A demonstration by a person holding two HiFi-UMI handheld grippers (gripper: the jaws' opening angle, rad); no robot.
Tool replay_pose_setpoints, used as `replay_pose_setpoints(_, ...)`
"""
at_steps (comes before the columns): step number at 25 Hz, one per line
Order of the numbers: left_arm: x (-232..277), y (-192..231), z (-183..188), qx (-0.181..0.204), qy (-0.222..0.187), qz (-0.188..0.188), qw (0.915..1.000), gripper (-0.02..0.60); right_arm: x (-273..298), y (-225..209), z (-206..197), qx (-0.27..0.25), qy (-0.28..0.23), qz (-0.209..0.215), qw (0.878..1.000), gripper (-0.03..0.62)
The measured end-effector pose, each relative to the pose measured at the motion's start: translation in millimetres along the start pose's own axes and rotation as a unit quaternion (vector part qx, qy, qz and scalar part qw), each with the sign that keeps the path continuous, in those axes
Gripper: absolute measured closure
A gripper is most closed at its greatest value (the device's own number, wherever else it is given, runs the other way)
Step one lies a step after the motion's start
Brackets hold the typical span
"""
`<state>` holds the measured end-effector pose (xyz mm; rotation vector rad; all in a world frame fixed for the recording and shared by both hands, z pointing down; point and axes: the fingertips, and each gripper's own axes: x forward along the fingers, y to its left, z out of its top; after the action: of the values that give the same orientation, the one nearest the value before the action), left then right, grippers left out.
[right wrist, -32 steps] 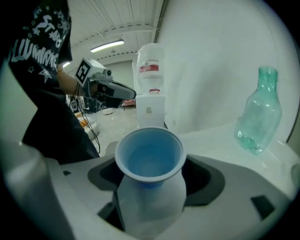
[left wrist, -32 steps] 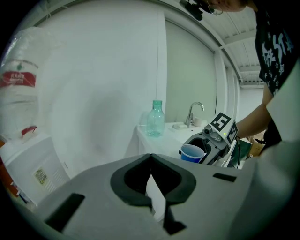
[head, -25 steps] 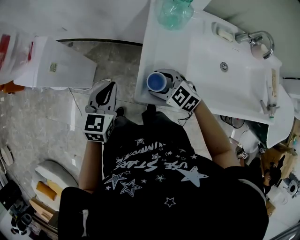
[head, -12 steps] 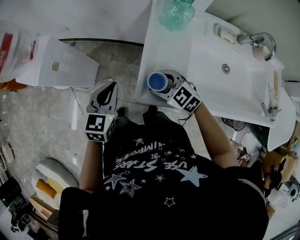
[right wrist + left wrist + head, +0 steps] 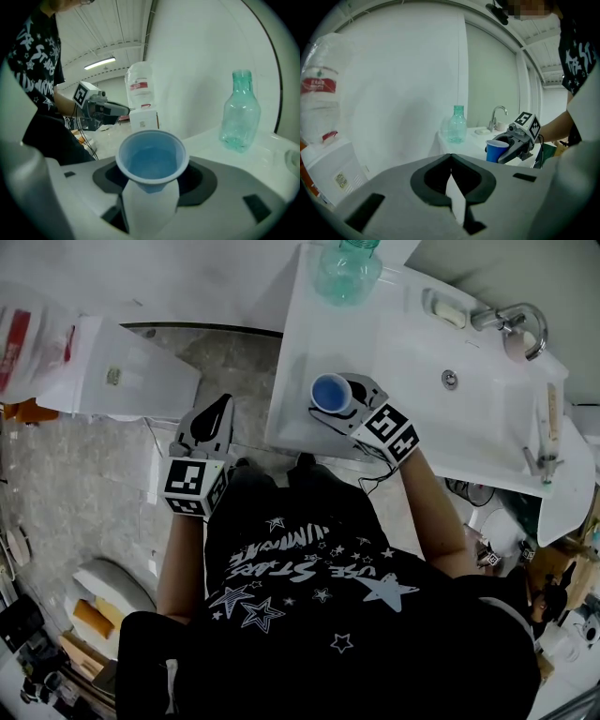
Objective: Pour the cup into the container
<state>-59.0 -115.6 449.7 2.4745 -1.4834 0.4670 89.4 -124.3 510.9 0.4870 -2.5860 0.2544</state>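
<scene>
The right gripper (image 5: 337, 397) grasps the blue cup (image 5: 152, 159) above the counter's (image 5: 291, 381) near-left corner. Keep it level, then tip slowly at the narrow neck of the green bottle (image 5: 348, 268) at the far edge, likely the container. The left gripper (image 5: 217, 413), clenched on nothing, hangs left of the counter edge, so the way there looks open.

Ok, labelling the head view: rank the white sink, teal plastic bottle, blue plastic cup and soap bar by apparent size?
1. white sink
2. teal plastic bottle, partly cropped
3. blue plastic cup
4. pale soap bar
Cup and soap look close; the soap sits farther off, so that pair is unsure.
</scene>
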Motion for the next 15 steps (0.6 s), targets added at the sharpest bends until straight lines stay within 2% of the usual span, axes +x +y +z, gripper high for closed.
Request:
replay_pose_setpoints(7, 14.1, 11.2, 28.0, 0.017, -0.017, -0.002, 0.9997, 0.572, -28.8, -27.9, 24.6, 0.037, -0.005, -0.022, 0.999, 0.310)
replay_pose_setpoints(10, 28.7, 19.4, 44.9, 0.026, -0.029, -0.020, 0.9990, 0.571, -35.6, -42.0, 37.5, 0.064, -0.007, -0.030, 0.997, 0.310)
replay_pose_setpoints(15, 59.5, 29.6, 77.4, 0.036, -0.049, -0.066, 0.9960, 0.572, -46.4, -67.1, 53.2, 0.069, 0.012, -0.068, 0.995, 0.310)
